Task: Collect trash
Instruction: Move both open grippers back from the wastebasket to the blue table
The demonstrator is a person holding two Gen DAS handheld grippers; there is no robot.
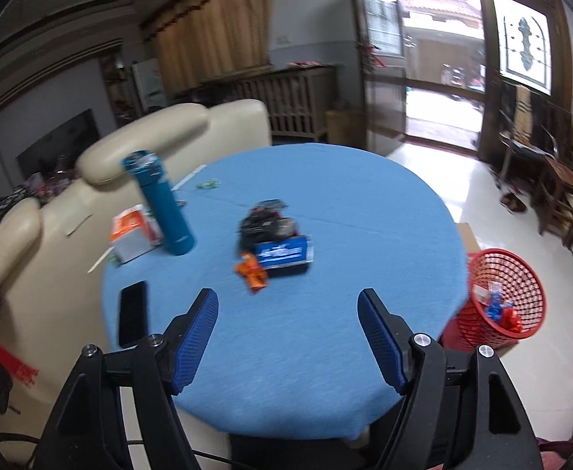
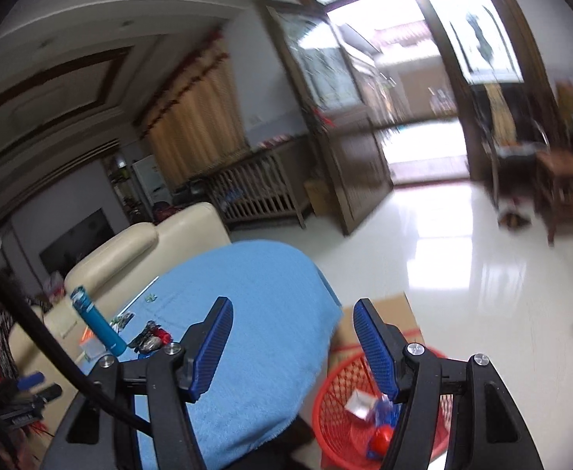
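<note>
My left gripper [image 1: 288, 297] stands open over the near part of the round blue table [image 1: 364, 203], nothing between its blue pads. Ahead of it lie an orange wrapper [image 1: 252, 272], a blue packet [image 1: 284, 253] and a dark crumpled wrapper [image 1: 265, 221]. A red mesh basket [image 1: 521, 274] stands on the floor at the table's right, with red, blue and white scraps inside. In the right wrist view my right gripper [image 2: 292, 307] is open and empty, above the table edge [image 2: 267, 274] and the basket [image 2: 335, 399]. The dark wrapper [image 2: 151, 338] shows at the left.
A teal bottle [image 1: 159, 203] stands upright on the table's left, beside an orange-and-white box [image 1: 132, 231] and a black phone [image 1: 133, 311]. A cream sofa [image 1: 161, 133] borders the table's far left. Cardboard [image 2: 380, 313] lies under the basket. Wooden chairs [image 1: 560, 192] stand at the right.
</note>
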